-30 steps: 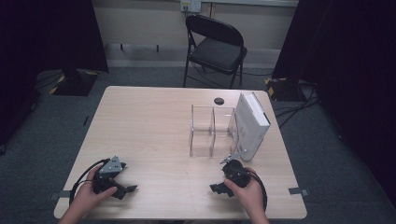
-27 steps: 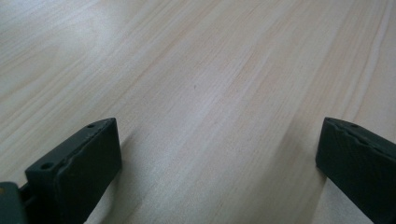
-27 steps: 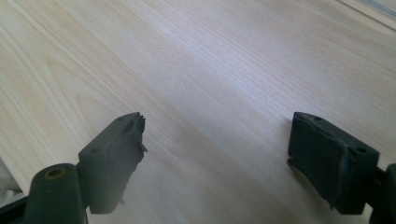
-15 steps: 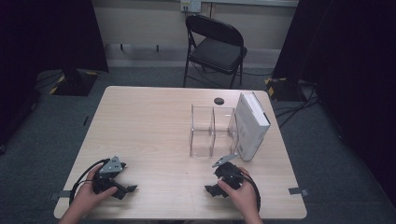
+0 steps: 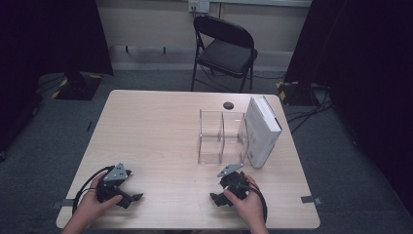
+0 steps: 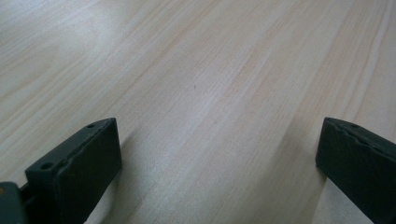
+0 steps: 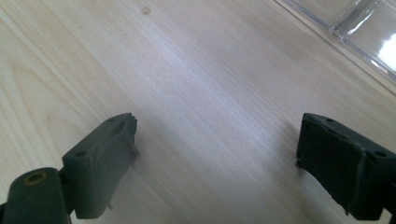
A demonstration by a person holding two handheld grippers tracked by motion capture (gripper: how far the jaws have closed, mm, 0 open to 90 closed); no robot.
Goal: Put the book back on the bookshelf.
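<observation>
Right claw [image 5: 217, 199] rests on the desk [image 5: 160, 131] near its front edge, released, its jaws having just been opening with nothing but bare wood between them. Nearest to it is the clear acrylic divider [image 5: 221, 136], standing upright just beyond the claw, toward the far side of the desk; the right gripper view catches its base [image 7: 359, 28] at the top corner. A thick white book [image 5: 262, 130] stands against the divider's right side, apparently leaning on it, though the contact is hard to judge from above.

The main hazard is that lean: a nudge to the light, slick divider during a reach could slide it and tip the book over. Clear walls are also easy to misjudge, so a jaw may strike an edge.

Left claw [image 5: 132, 199] lies released on the desk, well apart, its cable looped beside the hand where it could snag.
</observation>
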